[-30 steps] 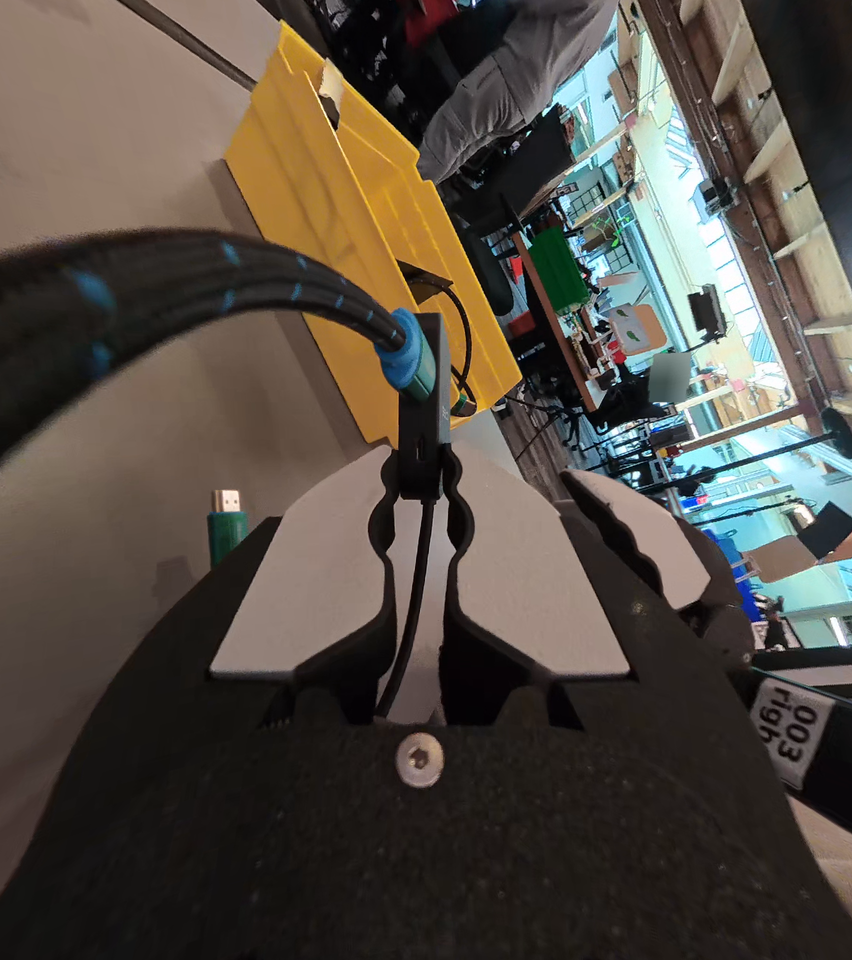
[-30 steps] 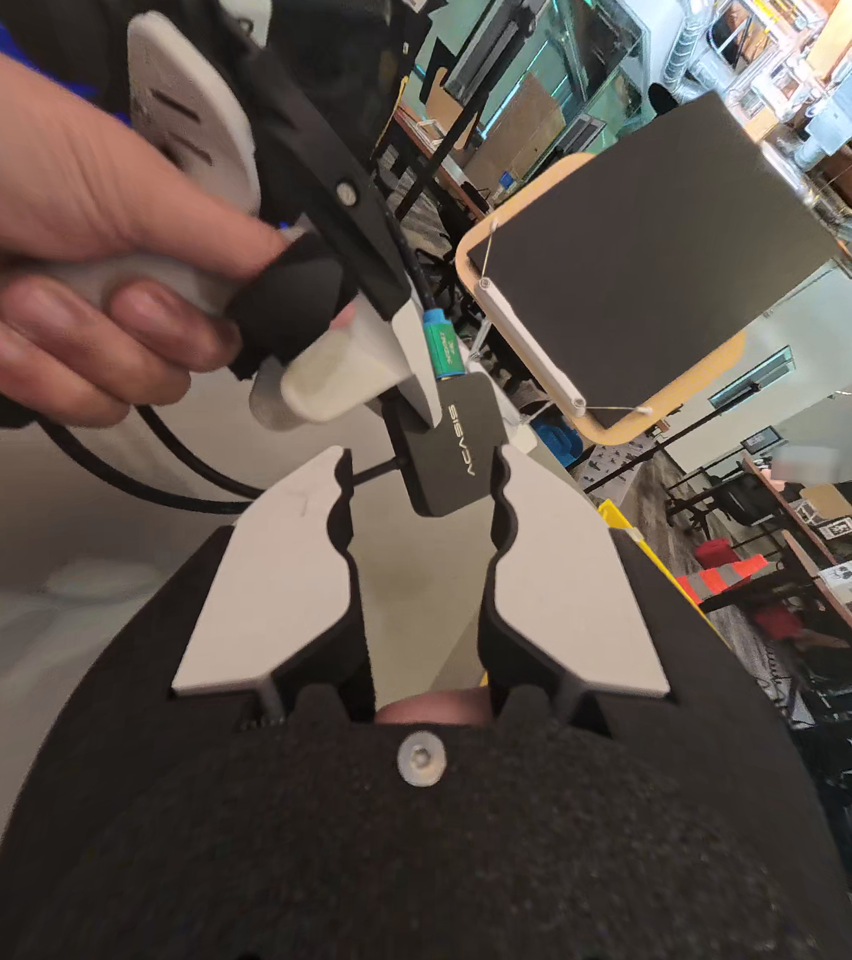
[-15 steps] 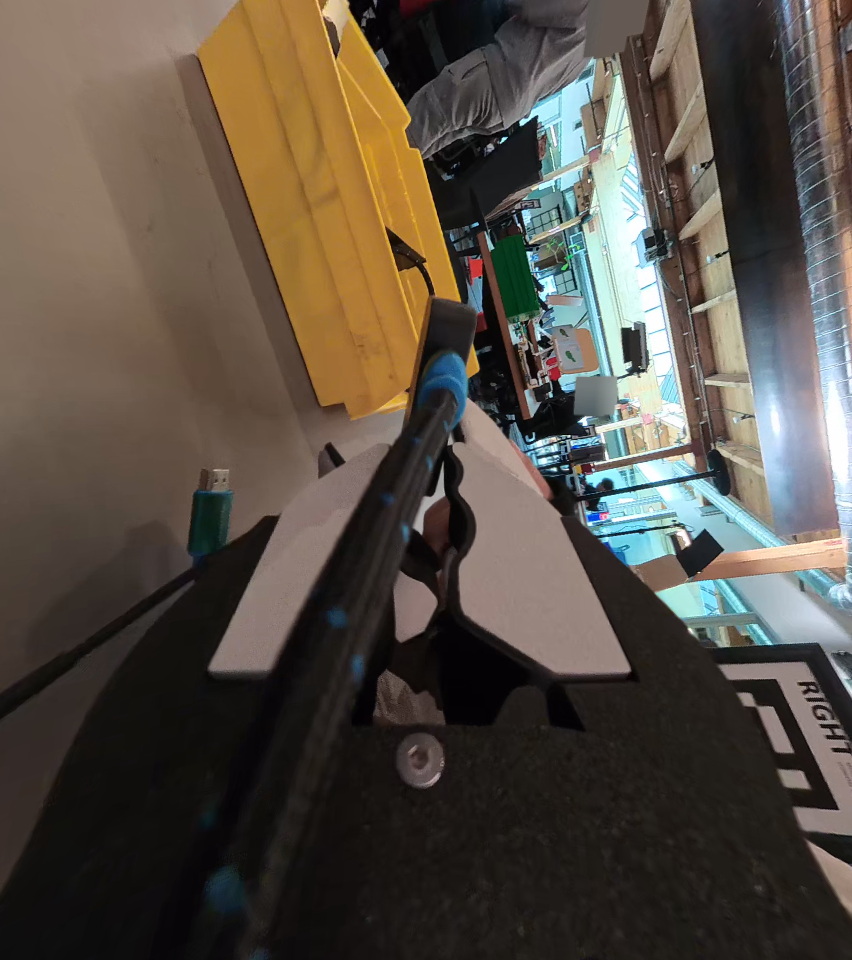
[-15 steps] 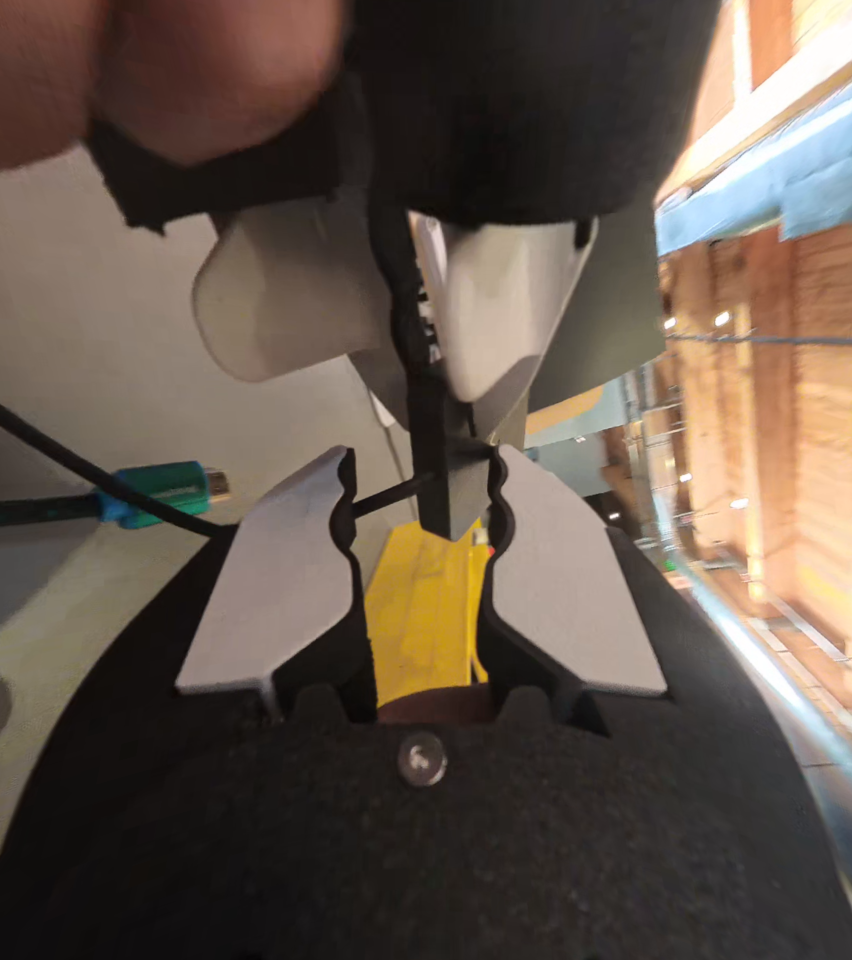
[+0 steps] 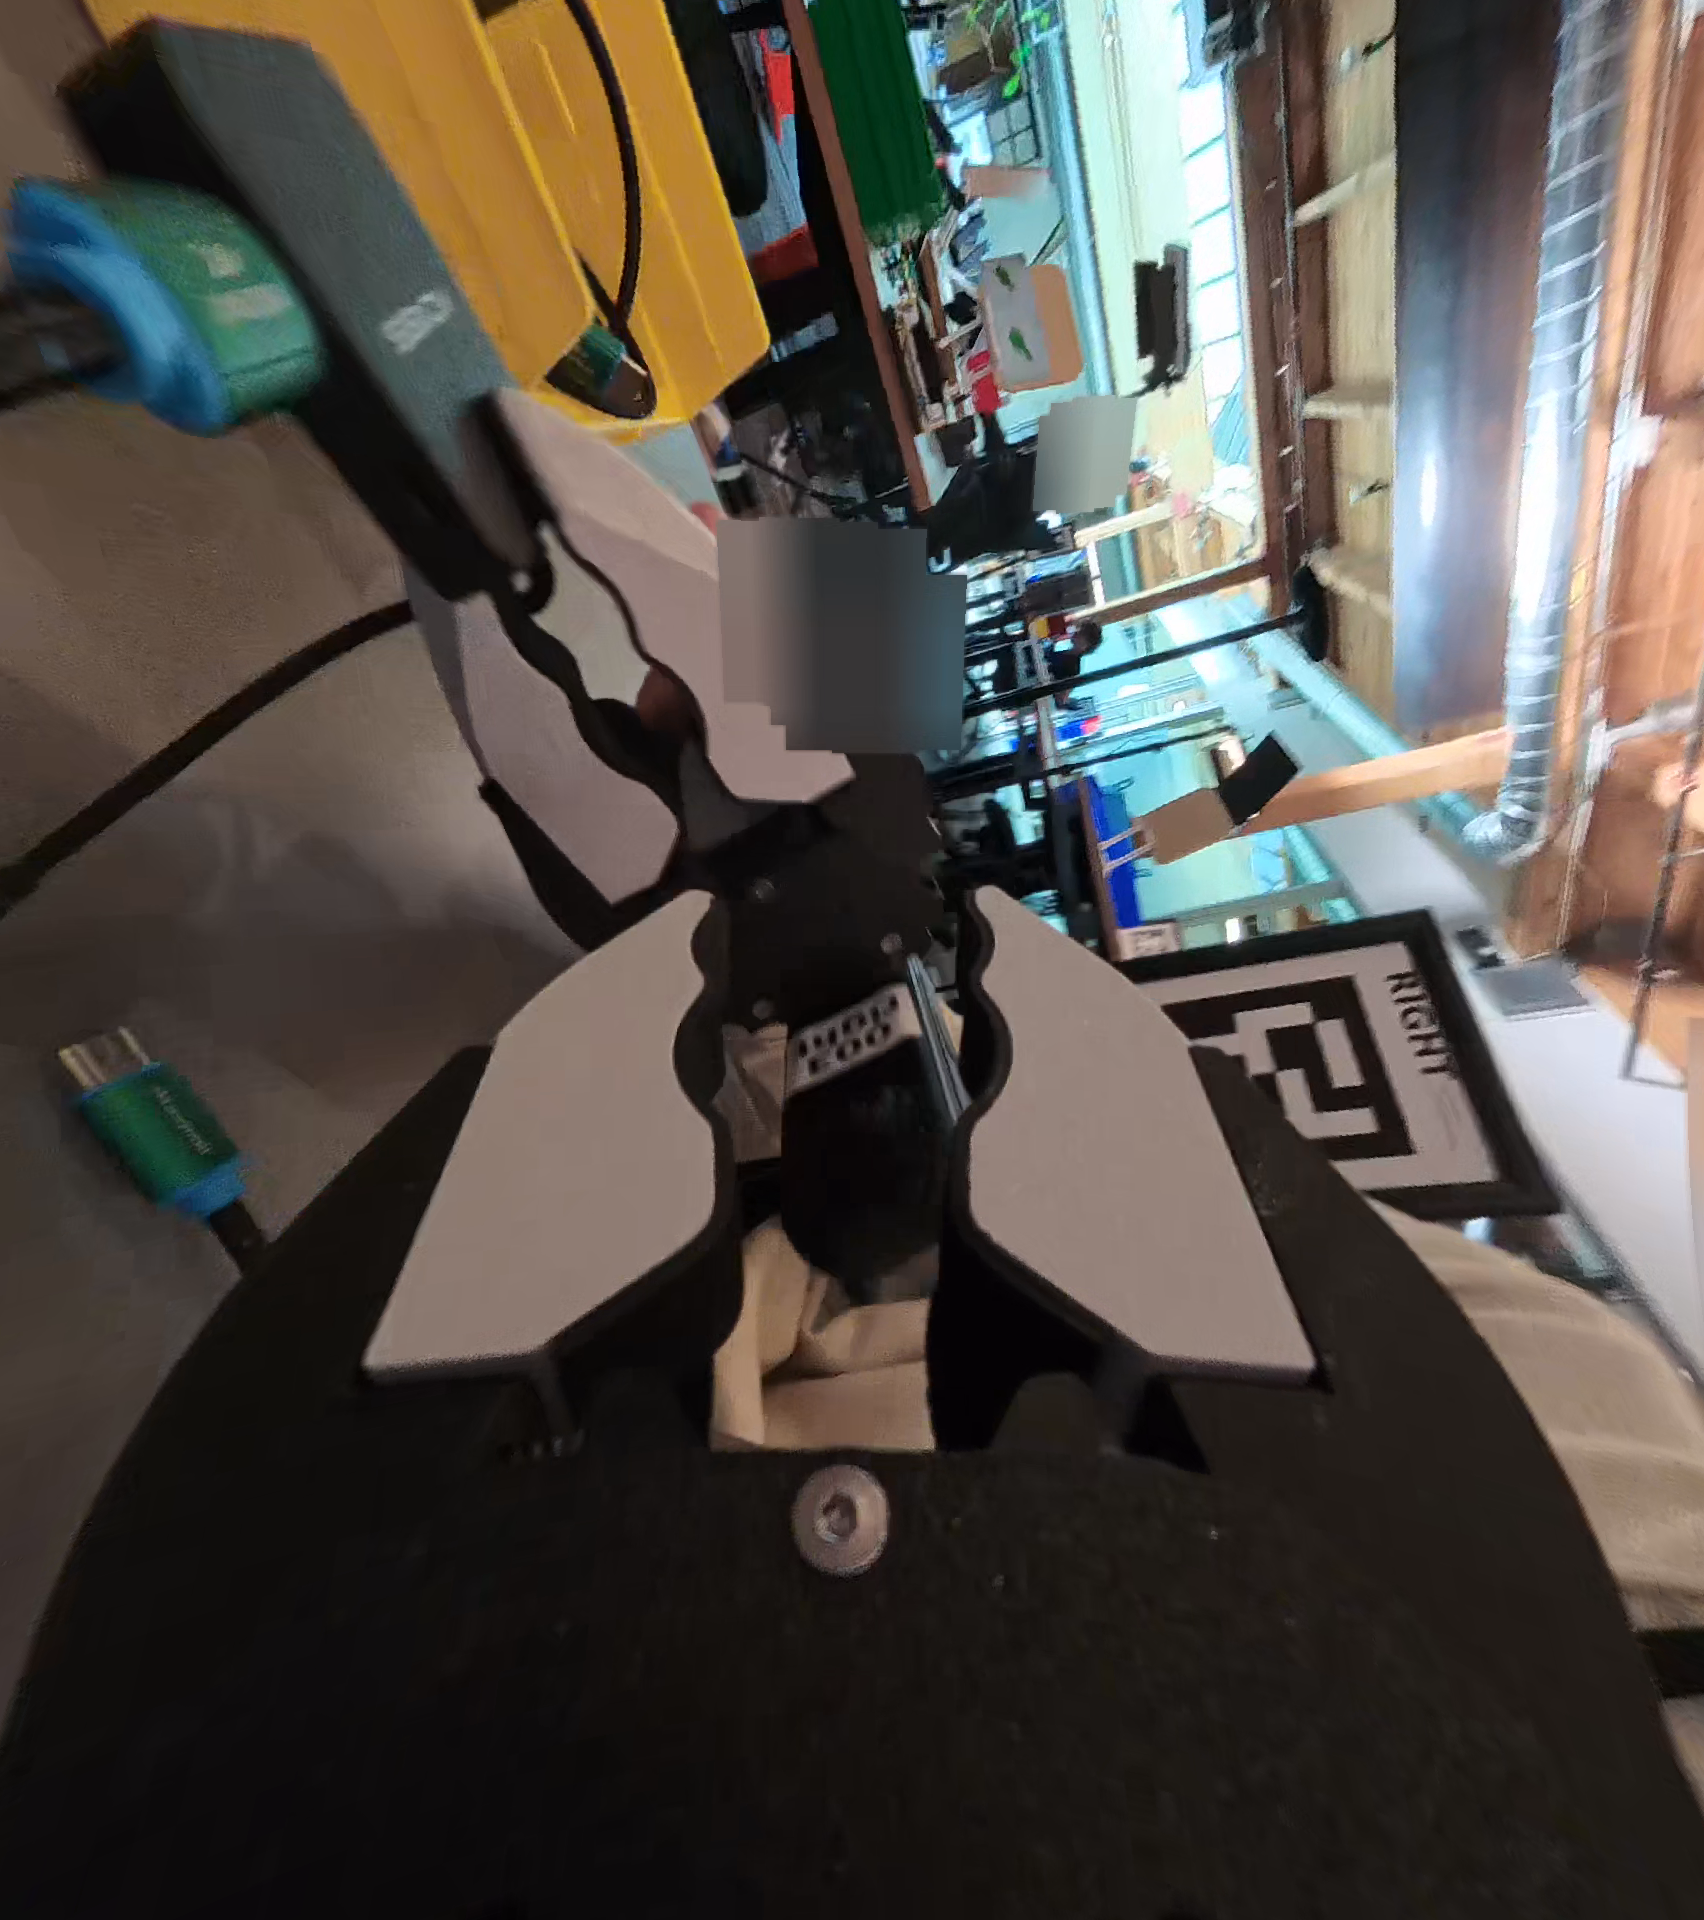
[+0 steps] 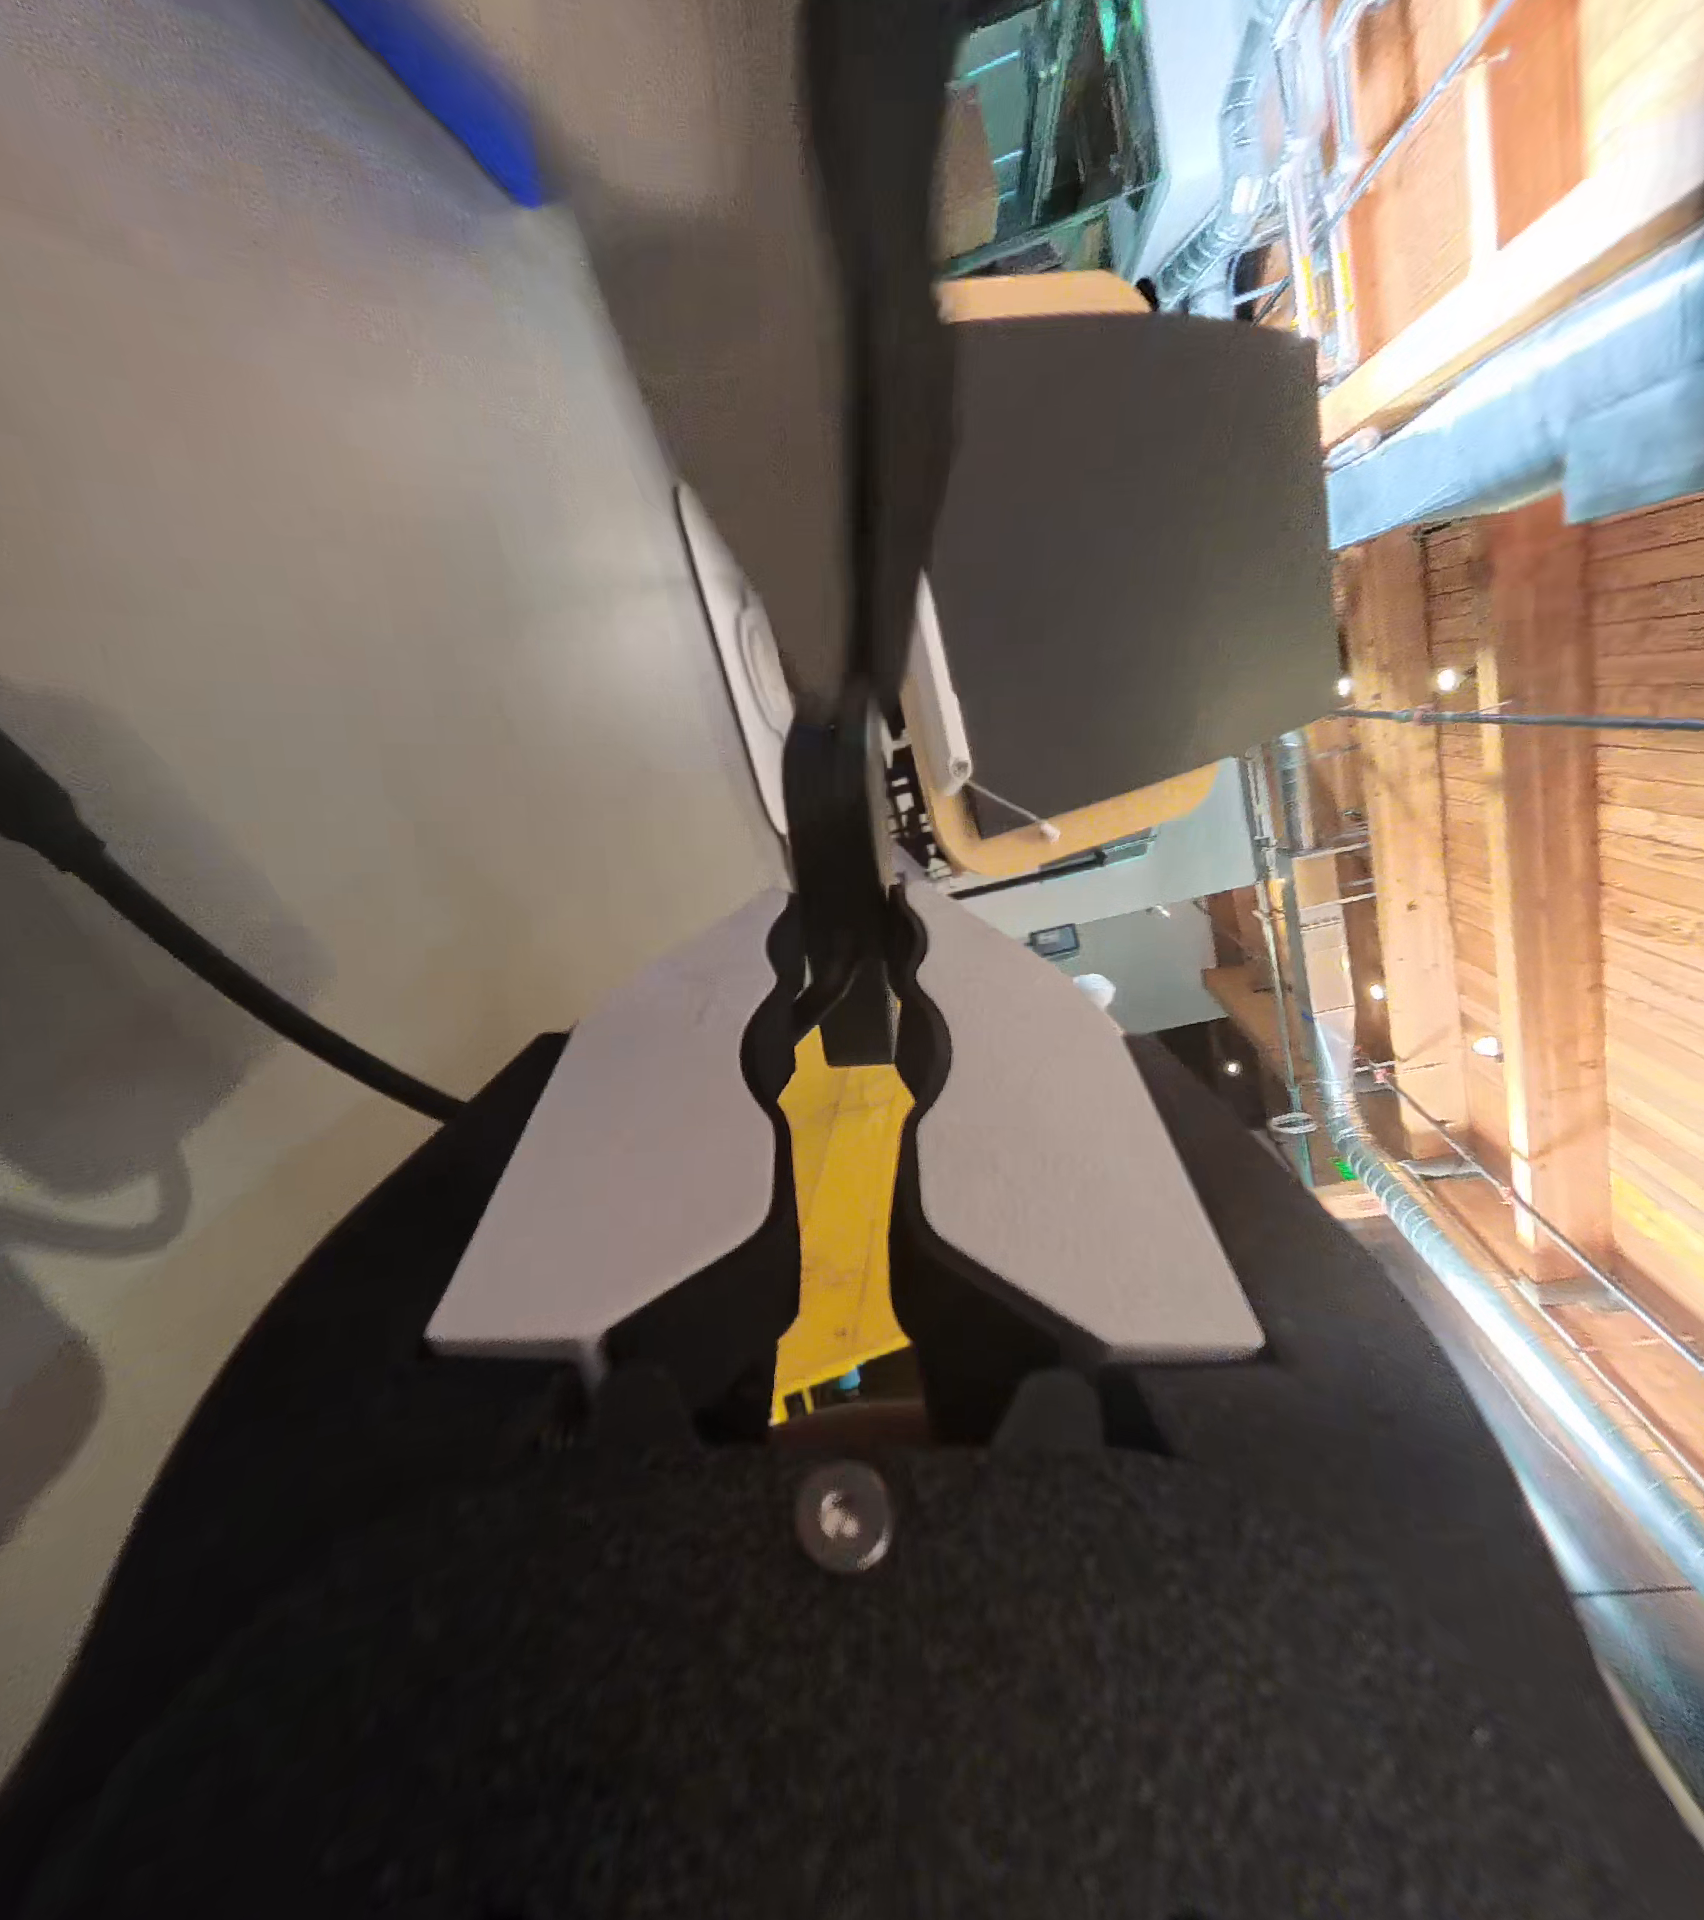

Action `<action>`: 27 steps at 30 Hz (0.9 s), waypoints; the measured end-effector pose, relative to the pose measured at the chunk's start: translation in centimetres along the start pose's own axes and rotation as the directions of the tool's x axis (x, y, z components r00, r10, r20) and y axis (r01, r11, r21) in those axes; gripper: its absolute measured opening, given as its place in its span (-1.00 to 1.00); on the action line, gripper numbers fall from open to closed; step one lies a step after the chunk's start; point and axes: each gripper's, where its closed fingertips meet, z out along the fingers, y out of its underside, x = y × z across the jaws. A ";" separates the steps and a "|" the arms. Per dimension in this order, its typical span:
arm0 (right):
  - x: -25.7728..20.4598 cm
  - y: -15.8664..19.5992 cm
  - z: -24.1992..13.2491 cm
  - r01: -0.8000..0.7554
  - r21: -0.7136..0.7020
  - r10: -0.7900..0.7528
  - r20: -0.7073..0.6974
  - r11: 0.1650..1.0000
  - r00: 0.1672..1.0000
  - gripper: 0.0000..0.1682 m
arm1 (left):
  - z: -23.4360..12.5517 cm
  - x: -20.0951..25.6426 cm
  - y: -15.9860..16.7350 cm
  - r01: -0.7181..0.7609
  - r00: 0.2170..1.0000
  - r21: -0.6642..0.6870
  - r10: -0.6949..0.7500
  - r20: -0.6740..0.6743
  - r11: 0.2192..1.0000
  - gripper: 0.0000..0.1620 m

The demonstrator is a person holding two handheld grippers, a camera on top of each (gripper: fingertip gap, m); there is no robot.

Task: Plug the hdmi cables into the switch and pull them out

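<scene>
1. Switch [image 5: 349, 301]: a dark grey box at 10 o'clock in the left wrist view, lifted off the grey table [image 5: 235, 883] and pinched at its lower end by the right gripper [image 5: 515, 566], which reaches in from the middle of the frame.
2. One HDMI plug [image 5: 193, 312], green with a blue collar, sits in the switch's side at 9 o'clock.
3. A second, loose HDMI plug [image 5: 157, 1127] lies on the table at 8 o'clock, apart from the switch.
4. In the right wrist view the right gripper [image 6: 843, 940] is clenched on the switch's [image 6: 853, 1008] thin dark edge, with a black cable [image 6: 204, 956] trailing toward 9 o'clock.
5. Left gripper [image 5: 832, 971]: released, fingers [image 5: 578, 1153] spread, nothing between them.
6. Yellow bin [image 5: 640, 197] stands at 11 o'clock behind the switch, another cable end [image 5: 609, 364] hanging over its edge.
</scene>
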 end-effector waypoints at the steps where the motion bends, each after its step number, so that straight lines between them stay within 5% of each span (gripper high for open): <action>1: 0.0 0.6 0.0 -0.007 -0.011 0.007 0.000 1.000 1.000 -0.83 | -0.5 1.1 -0.2 -0.035 0.999 0.017 0.035 -0.003 0.999 -0.49; 4: -0.3 1.7 -0.1 -0.016 -0.022 0.017 0.035 1.000 0.999 -0.83 | -2.6 6.3 -1.6 -0.133 0.982 0.099 0.144 -0.123 0.986 -0.49; 7: -0.1 1.7 -0.4 -0.110 0.011 0.108 0.075 0.994 0.991 -0.83 | -5.6 9.0 -3.1 -0.328 0.933 0.155 0.345 -0.103 0.932 -0.49; 10: 0.5 1.3 -0.8 -0.242 0.048 0.235 0.113 0.969 0.965 -0.83 | -10.1 7.3 -6.7 -0.549 0.836 0.251 0.525 0.160 0.797 -0.49; 13: 1.3 0.5 -1.4 -0.317 0.114 0.301 0.139 0.941 0.943 -0.83 | -13.9 1.6 -9.7 -0.742 0.614 0.134 0.586 0.528 0.657 -0.50; 16: 1.9 -0.2 -1.6 -0.335 0.138 0.320 0.122 0.932 0.940 -0.83 | -11.1 -2.8 -7.5 -0.766 0.501 -0.104 0.691 0.521 0.635 -0.49; 19: 1.9 -1.0 -1.7 -0.332 0.156 0.316 0.124 0.930 0.941 -0.83 | -7.2 -4.6 -5.9 -0.814 0.425 -0.173 0.770 0.476 0.555 -0.53; 27: -0.4 -2.5 -2.1 -0.258 0.180 0.231 0.162 0.949 0.960 -0.83 | -3.2 -5.7 -4.5 -0.812 0.479 -0.131 0.779 0.404 0.568 -0.51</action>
